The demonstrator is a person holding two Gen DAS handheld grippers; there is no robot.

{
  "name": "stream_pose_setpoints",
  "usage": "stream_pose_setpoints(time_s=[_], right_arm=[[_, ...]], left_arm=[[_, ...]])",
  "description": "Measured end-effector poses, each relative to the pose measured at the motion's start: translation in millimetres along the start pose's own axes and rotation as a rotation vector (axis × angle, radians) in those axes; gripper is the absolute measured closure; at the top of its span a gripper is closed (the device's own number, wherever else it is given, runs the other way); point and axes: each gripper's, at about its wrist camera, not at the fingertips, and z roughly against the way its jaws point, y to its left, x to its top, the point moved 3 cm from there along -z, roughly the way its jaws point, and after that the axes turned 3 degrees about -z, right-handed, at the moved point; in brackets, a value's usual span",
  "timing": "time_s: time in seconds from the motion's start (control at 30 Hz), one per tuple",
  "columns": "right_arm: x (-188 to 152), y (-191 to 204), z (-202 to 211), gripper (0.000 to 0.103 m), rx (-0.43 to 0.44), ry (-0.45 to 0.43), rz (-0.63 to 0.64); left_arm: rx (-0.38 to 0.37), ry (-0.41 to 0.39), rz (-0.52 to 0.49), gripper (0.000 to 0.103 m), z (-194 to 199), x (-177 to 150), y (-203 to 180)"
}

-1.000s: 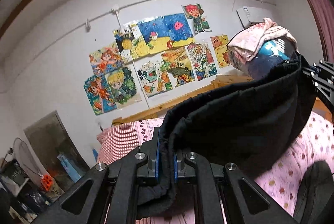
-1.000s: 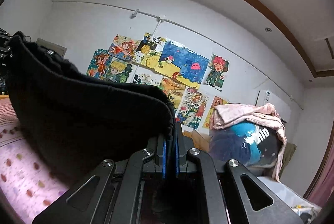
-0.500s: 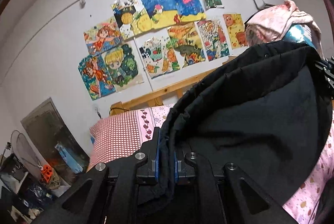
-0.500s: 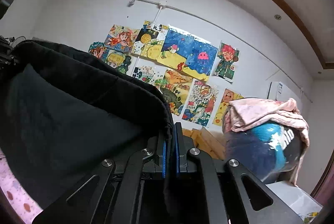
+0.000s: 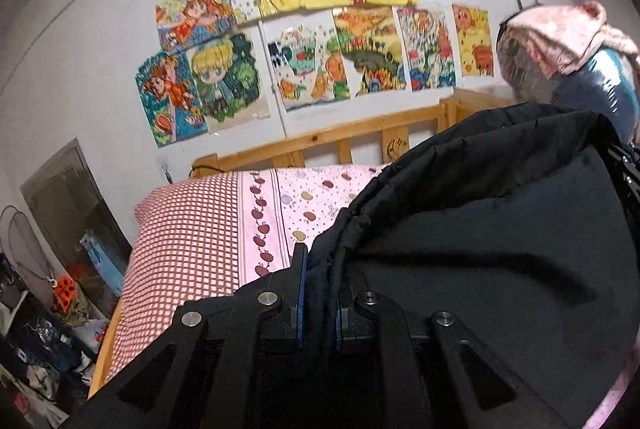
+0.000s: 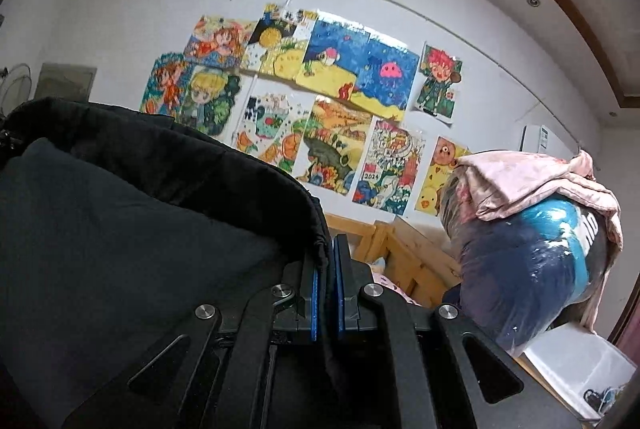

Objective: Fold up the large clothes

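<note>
The black garment [image 5: 500, 229] hangs stretched between the two grippers, above a bed [image 5: 192, 229] with pink patterned bedding. The left gripper [image 5: 319, 293] has its jaws clamped on one gathered edge of the cloth; the right gripper [image 6: 326, 289] pinches the other edge, jaws closed on it. Behind, colourful drawings [image 6: 320, 101] cover the white wall, and a wooden headboard [image 5: 320, 145] runs along the bed. A plastic-wrapped bundle [image 6: 532, 261] stands at the right, a pink cloth [image 6: 528, 181] draped over it.
</note>
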Motion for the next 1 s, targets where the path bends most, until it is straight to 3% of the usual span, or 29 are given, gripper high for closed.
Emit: stream_pose_setpoints(time_s=[0.17,0.33,0.43,0.5,0.53,0.57,0.6,0.73,0.83,1.0], right_arm=[[-8.3,12.2,-45.0,0.097,0.002,0.103,0.020],[-15.9,18.8,-72.5,0.097,0.018,0.181,0.017],[-23.2,26.7,-77.8,0.091,0.055,0.224,0.020],[-22.9,30.7,-69.5,0.078,0.085,0.230,0.029],[-21.8,31.9,-63.2,0.056,0.095,0.226,0.034],[-19.8,32.8,-53.7,0.035,0.103,0.208,0.038],[-17.0,32.6,-44.3,0.031,0.109,0.189,0.043],[-5.1,33.9,-6.7,0.030,0.172,0.166,0.081],[-1.9,30.9,13.9,0.021,0.218,0.171,0.078],[-20.5,25.5,35.3,0.019,0.382,0.249,0.021]], left_arm=[[0.002,0.073,-0.022,0.093,-40.8,-1.6,-7.4],[-0.030,0.138,0.004,0.085,-52.6,-9.6,-4.8],[-0.034,0.140,0.050,0.067,-44.7,-12.5,3.9],[-0.006,0.109,0.082,0.012,-32.5,-11.7,11.5],[0.009,0.083,0.099,0.004,-25.8,-11.0,15.0],[0.010,0.036,0.120,0.003,-12.5,-11.1,19.1],[-0.004,0.019,0.125,0.003,-6.1,-11.0,21.4],[-0.057,-0.019,0.107,0.003,22.0,-16.6,20.0],[-0.126,-0.032,0.058,0.003,39.3,-30.8,5.0],[-0.253,0.004,-0.026,0.003,40.3,-56.1,-23.9]])
